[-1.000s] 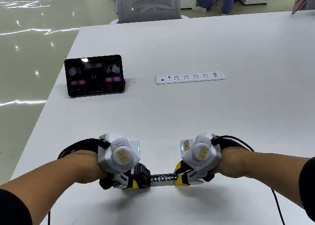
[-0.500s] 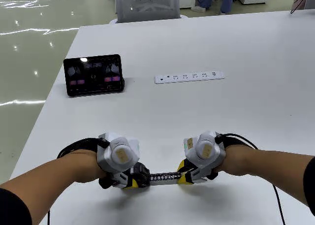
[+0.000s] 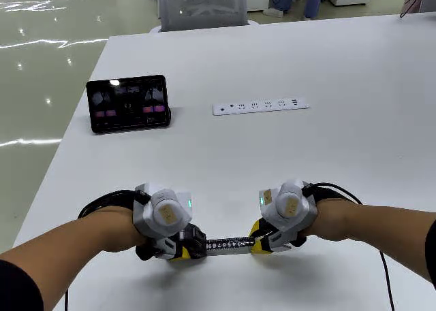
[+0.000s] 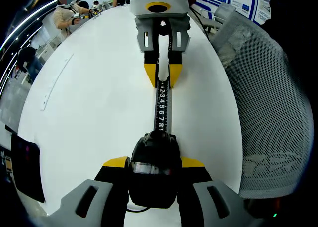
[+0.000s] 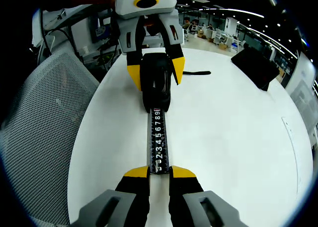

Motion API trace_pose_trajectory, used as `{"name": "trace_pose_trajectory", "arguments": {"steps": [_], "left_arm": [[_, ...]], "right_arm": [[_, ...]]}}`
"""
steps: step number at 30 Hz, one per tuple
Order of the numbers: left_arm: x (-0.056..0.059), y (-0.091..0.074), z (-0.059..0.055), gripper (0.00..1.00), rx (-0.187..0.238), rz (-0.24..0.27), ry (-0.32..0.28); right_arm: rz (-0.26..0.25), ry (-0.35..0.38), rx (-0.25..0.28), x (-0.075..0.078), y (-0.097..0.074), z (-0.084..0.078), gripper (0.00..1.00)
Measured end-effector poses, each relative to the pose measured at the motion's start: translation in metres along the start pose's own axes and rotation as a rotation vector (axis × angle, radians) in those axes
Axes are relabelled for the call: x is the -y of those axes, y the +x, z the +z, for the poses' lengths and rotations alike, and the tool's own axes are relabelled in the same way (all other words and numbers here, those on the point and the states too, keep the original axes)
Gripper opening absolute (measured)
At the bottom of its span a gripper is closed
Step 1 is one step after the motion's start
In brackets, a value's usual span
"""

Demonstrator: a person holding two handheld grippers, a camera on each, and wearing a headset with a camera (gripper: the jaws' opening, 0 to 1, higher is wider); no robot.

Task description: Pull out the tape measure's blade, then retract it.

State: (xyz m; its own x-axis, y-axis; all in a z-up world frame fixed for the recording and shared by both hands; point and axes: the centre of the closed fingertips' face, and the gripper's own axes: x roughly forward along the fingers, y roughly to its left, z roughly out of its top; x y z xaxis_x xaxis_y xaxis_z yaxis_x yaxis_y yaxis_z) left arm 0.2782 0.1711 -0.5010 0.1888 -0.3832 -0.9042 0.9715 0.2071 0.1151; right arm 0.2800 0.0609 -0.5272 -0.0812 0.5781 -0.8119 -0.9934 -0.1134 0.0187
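Note:
A black tape measure case sits low over the white table near its front edge, and my left gripper is shut on it. Its numbered blade runs rightward to my right gripper, which is shut on the blade's end. In the left gripper view, the yellow-tipped jaws of my left gripper clamp the case, and the blade leads ahead to the right gripper. In the right gripper view, my right gripper pinches the blade, and the left gripper holds the case beyond.
A dark tablet stands at the table's left, with a white power strip in the middle. A grey mesh chair stands behind the far edge. Another mesh chair is close beside the grippers. Shiny floor lies past the left edge.
My right gripper has moved a little to the right with the blade's end, so more of the blade shows between the grippers. The left gripper and case have stayed put.

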Motion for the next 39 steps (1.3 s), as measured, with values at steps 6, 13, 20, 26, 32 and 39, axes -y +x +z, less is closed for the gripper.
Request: {"name": "trace_pose_trajectory", "arguments": {"steps": [6,13,20,26,32,39], "left_arm": [[0.0,0.001,0.0,0.32,0.003,0.0,-0.001],[-0.001,0.002,0.0,0.32,0.004,0.0,0.0],[-0.002,0.002,0.0,0.32,0.005,0.0,0.0],[-0.002,0.002,0.0,0.32,0.006,0.001,0.001],[-0.002,0.002,0.0,0.32,0.005,0.002,0.002],[-0.001,0.002,0.001,0.32,0.006,0.003,0.004]], "right_arm": [[0.001,0.005,-0.001,0.0,-0.002,-0.005,0.1],[0.0,0.003,-0.004,0.001,-0.004,-0.009,0.1],[-0.001,0.007,-0.007,0.002,-0.006,-0.013,0.1],[-0.003,0.012,-0.009,0.003,-0.008,-0.016,0.1],[-0.005,0.018,-0.011,0.003,-0.011,-0.021,0.1],[-0.008,0.019,-0.013,0.002,-0.013,-0.025,0.1]]}}
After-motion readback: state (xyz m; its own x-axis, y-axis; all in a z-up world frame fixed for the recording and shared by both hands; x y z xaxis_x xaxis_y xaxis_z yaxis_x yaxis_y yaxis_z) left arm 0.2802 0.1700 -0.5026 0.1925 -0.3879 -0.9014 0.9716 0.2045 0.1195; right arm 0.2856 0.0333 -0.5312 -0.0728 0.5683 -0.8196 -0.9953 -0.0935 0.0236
